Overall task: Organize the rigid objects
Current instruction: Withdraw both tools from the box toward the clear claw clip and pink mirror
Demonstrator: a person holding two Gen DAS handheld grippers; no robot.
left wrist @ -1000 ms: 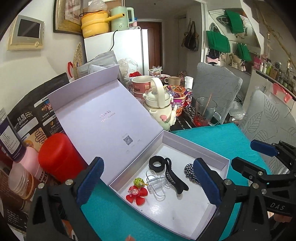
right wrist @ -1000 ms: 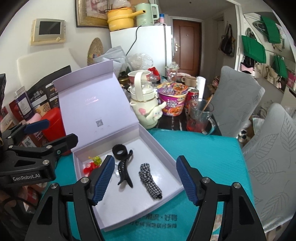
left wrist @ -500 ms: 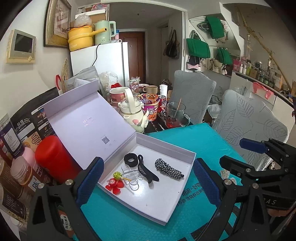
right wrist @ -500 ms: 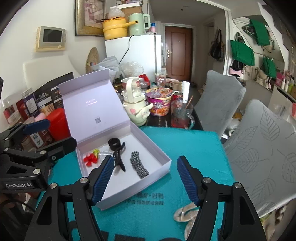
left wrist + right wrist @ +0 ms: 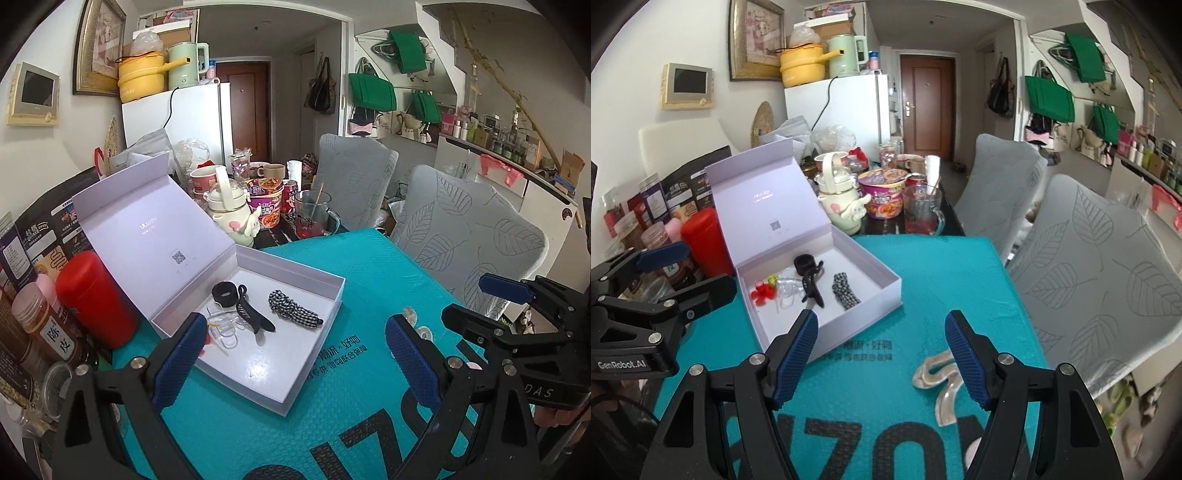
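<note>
Two grippers up over the teal mat (image 5: 960,280), neither gripping a thing. Left gripper (image 5: 293,363) wide open, nothing between its pads, aimed down over the near corner of the box (image 5: 325,317). Right gripper (image 5: 881,356) open to a middling width, likewise empty, pointed at bare mat near the right edge, just short of the clear clip (image 5: 940,380).

Inside the box, lid (image 5: 768,192) propped back toward the clutter at the far side so the tray stays reachable: black ring (image 5: 803,263) toward the far wall, black claw clip (image 5: 812,286) across the middle, checked tie (image 5: 845,290) on the side nearest the mat's centre, clear clips (image 5: 786,290) and a red flower piece (image 5: 761,294) toward the left wall. Laid side by side in a rough row, probably so each can be dropped in without landing on another.

Clear clip outside the box, flat on the mat near its right edge, between the right gripper's fingers in the wrist view but lower and ahead of them, not touched. Likely the next piece to collect, hence the right gripper's heading and its partly spread jaws, wide enough to straddle it. Glossy, curved and see-through, so probably slippery and hard to judge against the mat; a grip across its narrow waist seems safest.

Red tumbler (image 5: 94,299) and jars (image 5: 44,325) crowded against the box's left side, leaving only the mat side free for approach.
</note>
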